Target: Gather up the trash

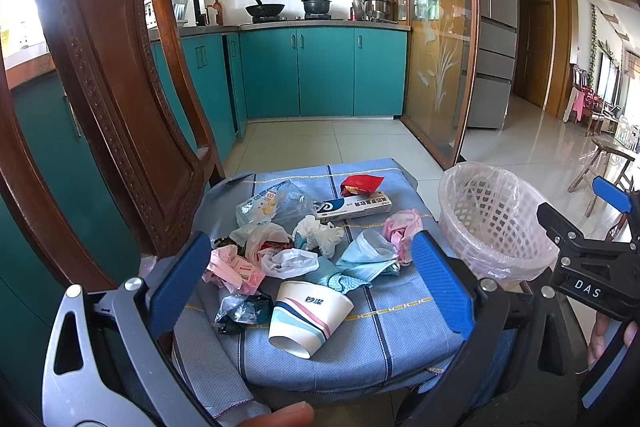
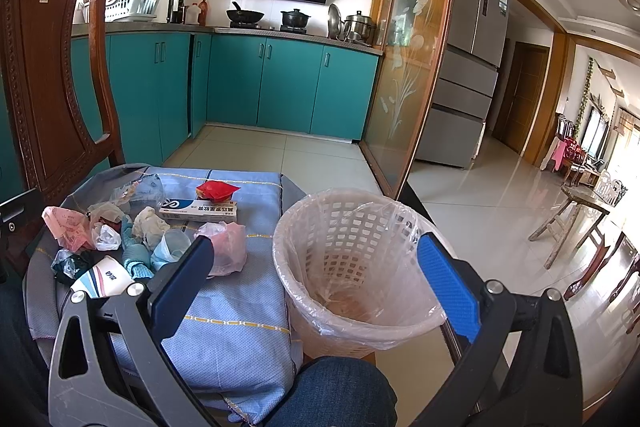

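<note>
The left gripper [image 1: 308, 279] hovers with its blue fingers [image 1: 178, 279] spread wide and grasping nothing, framing the heap of trash on the blue checked cloth [image 1: 400, 323] that covers the surface. Nearest between those fingers lies a paper cup [image 1: 306, 319] tipped on its side, its mouth toward the camera. Just left of the cup sits a dark crumpled wrapper [image 1: 240, 313], and behind that a pink printed wrapper [image 1: 234, 267] touching a white plastic bag [image 1: 280, 259]. A light blue face mask [image 1: 366, 255] lies right of the bag, with a crumpled white tissue [image 1: 318, 233] just behind it and a pink crumpled bag [image 1: 402, 229] close by the right finger. Farther back are a clear printed packet [image 1: 268, 205], a white and blue toothpaste box [image 1: 352, 207] and a red wrapper [image 1: 360, 183] resting against the box's far edge. The right gripper [image 2: 320, 279] is likewise released, its fingers [image 2: 448, 291] wide apart around nothing, hanging over the near rim of the white lattice bin [image 2: 348, 259], which is lined with a clear plastic bag and stands just beside the right edge of the cloth. A carved wooden chair [image 1: 104, 75] rises to the left of the cloth, and teal kitchen cabinets [image 1: 320, 71] stand well beyond across the tiled floor.
</note>
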### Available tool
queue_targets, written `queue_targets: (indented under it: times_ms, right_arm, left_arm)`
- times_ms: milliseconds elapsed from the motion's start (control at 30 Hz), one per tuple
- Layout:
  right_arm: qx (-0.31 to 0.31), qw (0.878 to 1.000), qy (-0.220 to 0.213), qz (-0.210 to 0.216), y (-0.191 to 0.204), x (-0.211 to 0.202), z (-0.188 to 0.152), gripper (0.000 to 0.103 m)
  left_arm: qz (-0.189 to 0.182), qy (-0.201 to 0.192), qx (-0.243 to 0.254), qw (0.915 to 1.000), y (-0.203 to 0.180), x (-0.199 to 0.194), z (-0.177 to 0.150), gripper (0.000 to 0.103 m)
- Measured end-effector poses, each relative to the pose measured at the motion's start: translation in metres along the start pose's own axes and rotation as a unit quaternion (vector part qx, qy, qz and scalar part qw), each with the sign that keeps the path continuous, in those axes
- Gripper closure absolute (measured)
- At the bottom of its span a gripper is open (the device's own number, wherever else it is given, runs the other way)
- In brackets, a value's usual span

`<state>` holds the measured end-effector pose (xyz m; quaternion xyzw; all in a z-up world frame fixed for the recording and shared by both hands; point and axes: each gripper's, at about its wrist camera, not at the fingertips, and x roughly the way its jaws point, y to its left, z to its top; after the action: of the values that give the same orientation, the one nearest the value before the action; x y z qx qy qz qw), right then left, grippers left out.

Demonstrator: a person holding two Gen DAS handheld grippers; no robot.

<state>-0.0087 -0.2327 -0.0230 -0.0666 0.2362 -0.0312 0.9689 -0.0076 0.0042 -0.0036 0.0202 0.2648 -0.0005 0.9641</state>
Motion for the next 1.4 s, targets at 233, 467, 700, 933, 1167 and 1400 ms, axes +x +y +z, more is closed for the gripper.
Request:
queue_targets:
  times_ms: [233, 467, 700, 933, 1167, 1400]
  right_arm:
    - [-0.002, 1.0, 0.0, 0.0, 0.0004, -0.0007, 0.0, 0.003]
    - [-0.006, 1.0, -0.001, 0.001, 0.0012, -0.0016, 0.0012, 0.003]
    - [-0.007, 1.0, 0.0, 0.002, 0.0032, -0.0011, 0.0028, 0.003]
    - [-0.008, 1.0, 0.0, 0.002, 0.0044, -0.0012, 0.0041, 0.003]
    - [-0.012, 1.0, 0.002, 0.003, 0.0077, -0.0009, 0.0055, 0.003]
    - [-0.012, 1.0, 0.001, 0.005, 0.0091, 0.0003, 0.0036, 0.003]
  left_arm:
    - [0.0, 0.001, 0.0, 1.0, -0.0001, 0.0001, 0.0002, 0.003]
    - [0.0, 0.001, -0.001, 1.0, -0.0003, -0.0004, -0.0003, 0.003]
    - [0.0, 0.001, -0.001, 1.0, -0.0002, -0.0004, 0.0001, 0.003]
    - [-0.001, 0.002, 0.0, 1.0, -0.0003, -0.0005, -0.0003, 0.003]
    - [0.002, 0.004, -0.003, 1.0, 0.0004, -0.0014, -0.0019, 0.003]
    - [0.002, 0.008, -0.004, 1.0, 0.003, 0.0002, -0.0026, 0.003]
